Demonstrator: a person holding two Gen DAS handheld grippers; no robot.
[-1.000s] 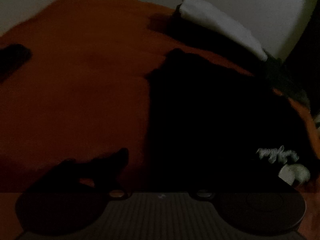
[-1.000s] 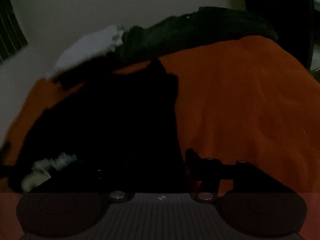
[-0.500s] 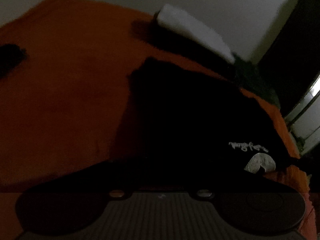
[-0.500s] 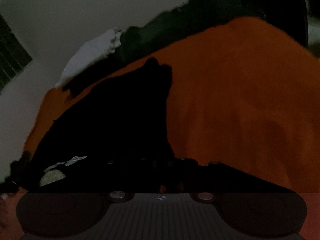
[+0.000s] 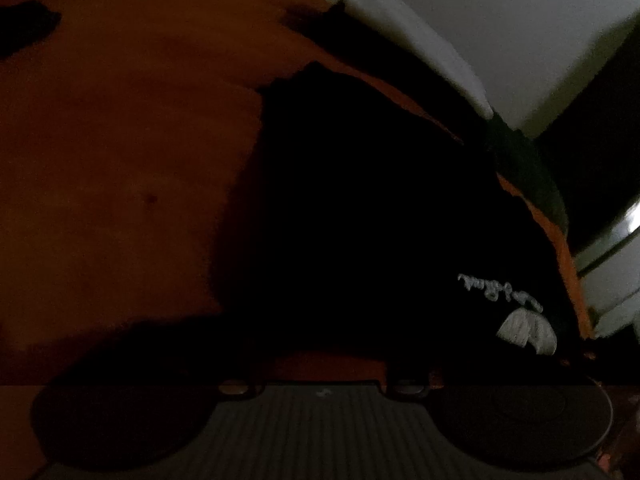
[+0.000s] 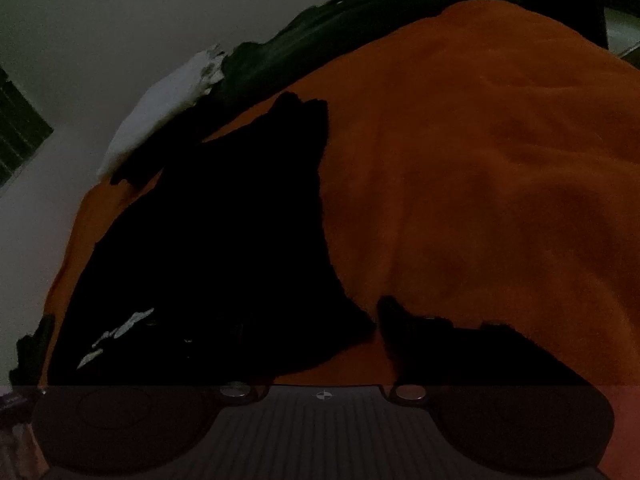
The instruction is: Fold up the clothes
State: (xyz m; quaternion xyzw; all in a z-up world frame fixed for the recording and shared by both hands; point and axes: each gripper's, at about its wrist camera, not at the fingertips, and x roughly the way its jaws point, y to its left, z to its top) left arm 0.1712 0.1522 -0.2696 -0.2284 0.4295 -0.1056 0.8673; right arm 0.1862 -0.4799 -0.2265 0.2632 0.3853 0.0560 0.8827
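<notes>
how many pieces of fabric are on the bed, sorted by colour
black garment with white print: 1
white folded cloth: 1
dark green cloth: 1
orange bedcover beneath them: 1
small dark item at the left wrist view's far left, too dim to identify: 1
total: 5

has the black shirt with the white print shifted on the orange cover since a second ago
Cannot tell. The black shirt sits differently in both views, but so do the orange cover and white cloth, so the cameras moved.
</notes>
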